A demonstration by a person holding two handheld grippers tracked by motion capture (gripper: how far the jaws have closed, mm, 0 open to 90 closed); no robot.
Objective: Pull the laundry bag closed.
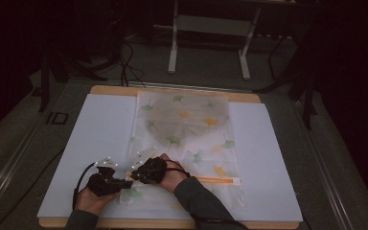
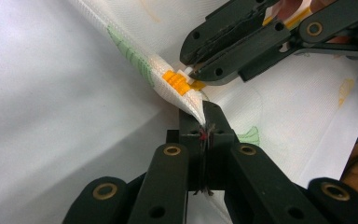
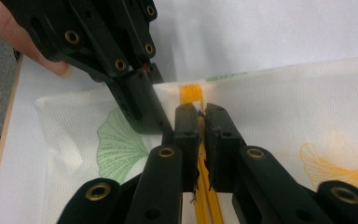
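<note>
pinching the fabric at the end of the zip, the left gripper (image 2: 206, 122) has its jaws fully closed on the mesh bag (image 1: 187, 120), which lies flat on the white board (image 1: 100, 129). the right gripper (image 3: 201, 122) is clamped tight on the zip pull (image 2: 189, 71) just beside it. a jerky pull could strip the small pull free, or drag the fabric out and bunch the bag.

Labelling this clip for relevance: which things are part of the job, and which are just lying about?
In the job:
- mesh zip bag
- orange zipper
- left gripper, shut on the bag's edge
- right gripper, shut at the zipper

Lying about:
- white sheet
- wooden tabletop
- white frame stand behind
</note>
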